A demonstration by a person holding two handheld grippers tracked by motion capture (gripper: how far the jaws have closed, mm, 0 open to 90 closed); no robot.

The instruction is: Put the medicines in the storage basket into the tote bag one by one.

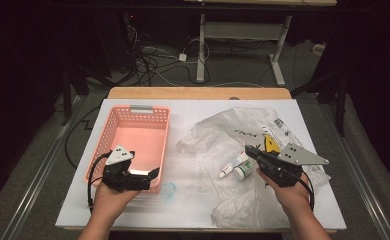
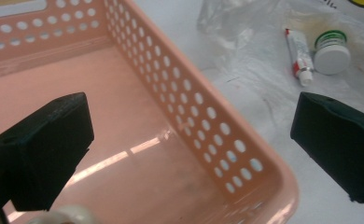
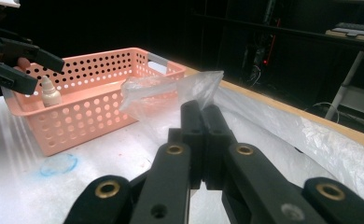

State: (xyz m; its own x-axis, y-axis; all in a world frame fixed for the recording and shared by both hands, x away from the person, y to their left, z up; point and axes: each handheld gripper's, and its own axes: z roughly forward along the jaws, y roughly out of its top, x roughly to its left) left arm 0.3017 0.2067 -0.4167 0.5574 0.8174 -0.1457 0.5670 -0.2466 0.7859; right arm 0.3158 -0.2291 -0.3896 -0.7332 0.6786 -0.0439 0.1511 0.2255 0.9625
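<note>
Over the near corner of the pink basket (image 1: 133, 131), the left gripper (image 1: 153, 173) hangs with jaws wide, a small dropper bottle (image 3: 50, 93) just inside the wall below it. Right gripper (image 3: 202, 109) pinches the plastic bag (image 1: 233, 131) (jaws fully together on the film); lift the film gently so the tube (image 1: 231, 165) and white-capped jar (image 1: 245, 170) lie exposed for the next pick.

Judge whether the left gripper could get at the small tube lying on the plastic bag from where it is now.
Probably yes: the left gripper hangs open over the basket's near corner, and the tube lies uncovered on the plastic bag beside the white-capped jar.
</note>
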